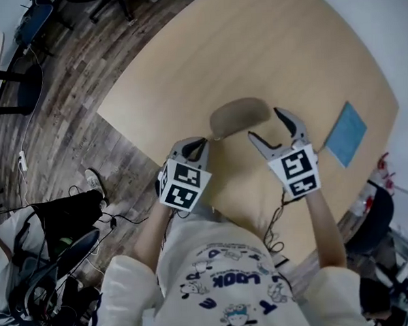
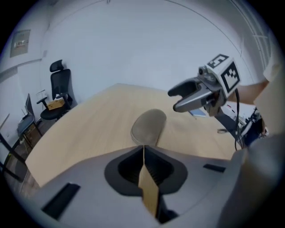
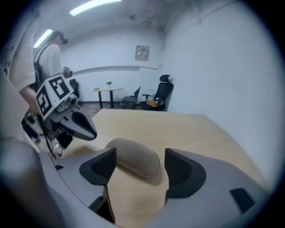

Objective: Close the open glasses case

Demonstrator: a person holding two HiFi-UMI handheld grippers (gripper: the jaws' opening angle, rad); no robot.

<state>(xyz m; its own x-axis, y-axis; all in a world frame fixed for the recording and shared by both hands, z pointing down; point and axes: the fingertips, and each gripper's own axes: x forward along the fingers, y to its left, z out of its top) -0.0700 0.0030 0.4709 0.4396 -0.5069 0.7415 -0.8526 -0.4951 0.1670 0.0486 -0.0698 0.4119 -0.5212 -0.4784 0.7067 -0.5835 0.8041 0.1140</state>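
The grey-brown glasses case (image 1: 239,116) lies on the light wooden table (image 1: 266,46) with its lid down, a rounded oval shell. My left gripper (image 1: 201,144) hovers just short of its near left end, jaws shut with nothing between them. My right gripper (image 1: 265,125) hangs over the case's near right end, jaws open and empty. In the left gripper view the case (image 2: 149,127) lies just beyond my shut jaws (image 2: 143,149), and the right gripper (image 2: 174,100) floats above it. In the right gripper view the case (image 3: 133,156) sits between and beyond my open fingers (image 3: 171,164).
A blue cloth (image 1: 346,134) lies flat on the table to the right. The table's near edge (image 1: 155,148) runs by my left gripper, with wood floor below. A black office chair (image 2: 58,89) stands by the far wall. Small items sit at the table's right edge (image 2: 222,129).
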